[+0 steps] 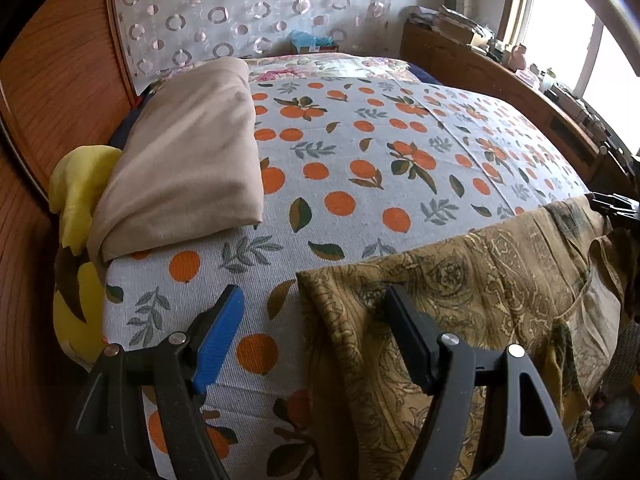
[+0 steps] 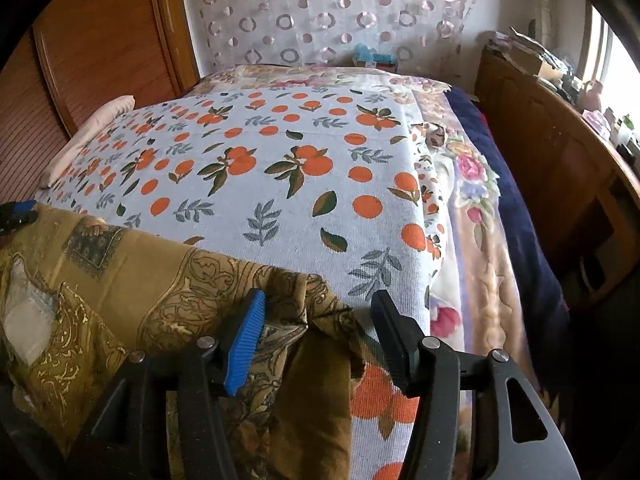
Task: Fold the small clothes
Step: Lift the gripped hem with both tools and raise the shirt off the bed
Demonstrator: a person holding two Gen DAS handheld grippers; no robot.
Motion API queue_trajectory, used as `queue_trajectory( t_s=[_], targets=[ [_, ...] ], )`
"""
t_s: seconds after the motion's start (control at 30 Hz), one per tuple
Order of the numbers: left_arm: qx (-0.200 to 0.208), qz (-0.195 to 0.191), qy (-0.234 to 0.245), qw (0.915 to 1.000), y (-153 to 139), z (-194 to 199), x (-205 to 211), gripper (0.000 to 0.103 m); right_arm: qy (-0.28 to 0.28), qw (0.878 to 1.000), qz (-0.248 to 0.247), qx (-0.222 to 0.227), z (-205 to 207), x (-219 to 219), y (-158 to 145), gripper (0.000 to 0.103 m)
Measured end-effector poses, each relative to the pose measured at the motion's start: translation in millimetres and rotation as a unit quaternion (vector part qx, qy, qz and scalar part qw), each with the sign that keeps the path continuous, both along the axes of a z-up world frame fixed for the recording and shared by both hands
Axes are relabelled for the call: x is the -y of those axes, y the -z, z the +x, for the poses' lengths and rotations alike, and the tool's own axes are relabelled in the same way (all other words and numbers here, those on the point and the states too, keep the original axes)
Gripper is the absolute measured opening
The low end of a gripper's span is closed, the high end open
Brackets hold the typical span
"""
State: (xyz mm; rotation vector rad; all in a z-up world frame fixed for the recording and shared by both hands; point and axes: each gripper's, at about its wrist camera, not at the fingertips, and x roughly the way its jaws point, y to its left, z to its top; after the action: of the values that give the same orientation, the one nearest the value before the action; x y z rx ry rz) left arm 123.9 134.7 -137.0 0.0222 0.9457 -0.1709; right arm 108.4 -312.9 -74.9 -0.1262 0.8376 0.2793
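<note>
A brown paisley garment [image 1: 460, 312] lies spread along the near edge of the bed and hangs over it. In the left wrist view my left gripper [image 1: 312, 332] is open. Its blue-padded finger [image 1: 218, 340] rests over the bare sheet and its black finger [image 1: 404, 332] over the cloth, so the garment's left edge lies between them unpressed. In the right wrist view the garment [image 2: 120, 280] fills the lower left. My right gripper [image 2: 320, 340] is open, and the garment's crumpled right corner sits between its fingers without being pinched.
The bed carries an orange-fruit printed sheet [image 1: 360, 152] over a floral blanket [image 2: 468, 184]. A folded beige cloth [image 1: 188, 160] and a yellow item [image 1: 76, 192] lie at the left. A wooden headboard [image 1: 60, 80] and a cluttered wooden shelf [image 1: 520, 80] flank the bed.
</note>
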Motion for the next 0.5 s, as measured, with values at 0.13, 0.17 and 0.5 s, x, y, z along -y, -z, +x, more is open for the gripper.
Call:
queue_trajectory(
  t_s=[0.13,0.17,0.5],
  targets=[
    [0.004,-0.008,0.018,0.9998,-0.8,-2.5,1.2,0.057,-0.02,1.0,0.003,-0.002,-6.6,-3.6,0.8,0.043],
    [0.002,-0.013,0.026,0.9996,-1.8,-3.5,1.9,0.052,-0.026,1.0,0.005,-0.003,-8.6,-4.1,0.8,0.036],
    [0.037,-0.068,0.045,0.996,-32.6,-37.2,2.9,0.006,-0.082,0.993,0.058,0.056,-66.5,4.1,-42.3,0.009]
  ],
)
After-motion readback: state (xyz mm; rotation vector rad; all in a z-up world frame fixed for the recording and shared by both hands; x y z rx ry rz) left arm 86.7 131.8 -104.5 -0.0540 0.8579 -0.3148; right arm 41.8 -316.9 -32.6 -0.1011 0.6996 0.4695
